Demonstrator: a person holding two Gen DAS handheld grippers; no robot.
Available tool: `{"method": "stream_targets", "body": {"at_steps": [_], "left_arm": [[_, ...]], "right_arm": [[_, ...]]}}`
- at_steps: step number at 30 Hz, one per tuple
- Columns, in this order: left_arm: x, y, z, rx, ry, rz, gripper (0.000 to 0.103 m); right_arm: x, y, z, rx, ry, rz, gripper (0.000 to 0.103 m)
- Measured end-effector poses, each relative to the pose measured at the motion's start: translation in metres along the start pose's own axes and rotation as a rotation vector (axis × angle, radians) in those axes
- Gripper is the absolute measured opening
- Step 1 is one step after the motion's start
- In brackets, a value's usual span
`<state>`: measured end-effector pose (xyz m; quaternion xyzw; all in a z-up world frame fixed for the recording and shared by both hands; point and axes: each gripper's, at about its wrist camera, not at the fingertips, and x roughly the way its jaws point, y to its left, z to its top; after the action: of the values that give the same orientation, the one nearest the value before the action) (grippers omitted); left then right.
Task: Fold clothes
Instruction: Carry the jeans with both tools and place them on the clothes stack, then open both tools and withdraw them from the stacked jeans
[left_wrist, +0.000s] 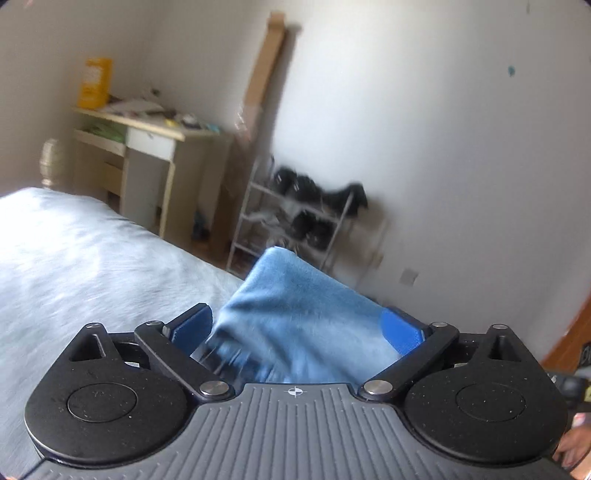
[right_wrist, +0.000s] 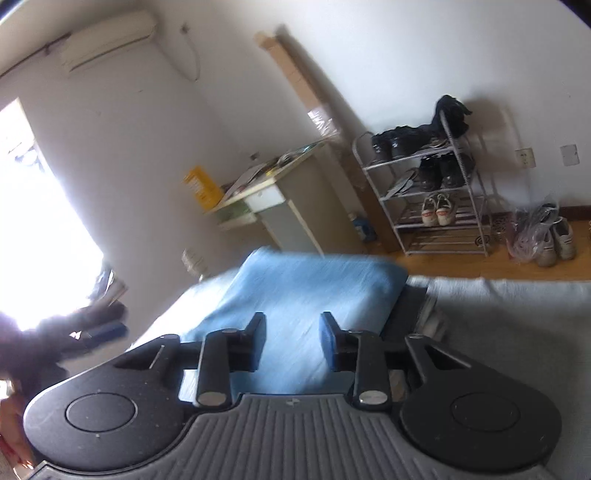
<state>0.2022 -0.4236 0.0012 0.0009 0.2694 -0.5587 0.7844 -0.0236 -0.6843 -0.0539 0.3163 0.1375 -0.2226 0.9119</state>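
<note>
A light blue cloth (left_wrist: 295, 317) bunches up between the jaws of my left gripper (left_wrist: 299, 321), which stand wide apart. It drapes over part of the right blue pad (left_wrist: 402, 328); the left pad (left_wrist: 195, 325) is bare beside it, so the pads do not press on it. In the right wrist view the blue cloth (right_wrist: 310, 288) lies flat on the bed (right_wrist: 498, 314), partly over a dark garment (right_wrist: 410, 306). My right gripper (right_wrist: 293, 332) hovers over its near side, jaws part open with nothing pinched; the cloth shows through the gap.
The pale grey bed (left_wrist: 74, 258) fills the foreground. Beyond it stand a small desk (right_wrist: 266, 195) with clutter and a yellow box (right_wrist: 201, 188), a metal shoe rack (right_wrist: 424, 192), and a cardboard strip (left_wrist: 266, 74) leaning on the wall. A dark blurred shape (right_wrist: 44, 343) sits at the left edge.
</note>
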Motion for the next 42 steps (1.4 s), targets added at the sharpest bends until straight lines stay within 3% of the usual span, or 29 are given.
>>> {"method": "stream_targets", "body": {"at_steps": [5,9,11,13,17,19,22,26,29,32,34,38,42], "left_arm": [[-0.120,-0.026,-0.031,0.097,0.007,0.032,0.103],[-0.199,-0.050,-0.069,0.142,0.015,0.123,0.103],[-0.230,-0.056,-0.090,0.097,0.010,0.155,0.103],[-0.253,-0.067,-0.110,0.037,0.027,0.159,0.103],[-0.279,-0.094,-0.145,-0.066,0.078,0.203,0.103],[-0.288,-0.107,-0.157,-0.082,0.065,0.221,0.103],[-0.297,-0.120,-0.170,-0.108,0.064,0.245,0.103],[-0.292,-0.119,-0.181,-0.109,0.086,0.312,0.103],[-0.286,-0.102,-0.190,-0.170,0.116,0.340,0.103],[-0.289,-0.085,-0.204,-0.170,0.137,0.381,0.103],[-0.292,-0.069,-0.210,-0.159,0.139,0.438,0.103],[-0.295,-0.030,-0.221,-0.171,0.149,0.546,0.103],[-0.292,0.005,-0.235,-0.227,0.185,0.577,0.101]], "right_arm": [[-0.058,0.053,-0.058,-0.017,0.066,0.018,0.045],[-0.103,0.091,-0.101,-0.046,0.090,0.022,0.050],[-0.124,0.105,-0.119,-0.086,0.101,0.020,0.058],[-0.144,0.120,-0.133,-0.142,0.111,-0.006,0.074],[-0.174,0.149,-0.146,-0.259,0.164,-0.088,0.078],[-0.187,0.159,-0.143,-0.330,0.173,-0.097,0.081],[-0.212,0.170,-0.129,-0.435,0.069,-0.048,0.096],[-0.219,0.166,-0.102,-0.505,-0.155,0.024,0.097],[-0.171,0.158,-0.072,-0.532,-0.176,-0.007,0.090],[-0.102,0.150,-0.040,-0.531,-0.137,-0.053,0.060],[-0.042,0.145,-0.018,-0.501,-0.081,-0.096,0.030],[0.073,0.122,0.002,-0.400,0.001,-0.170,0.015],[0.165,0.102,-0.042,-0.513,0.231,-0.192,0.014]]}}
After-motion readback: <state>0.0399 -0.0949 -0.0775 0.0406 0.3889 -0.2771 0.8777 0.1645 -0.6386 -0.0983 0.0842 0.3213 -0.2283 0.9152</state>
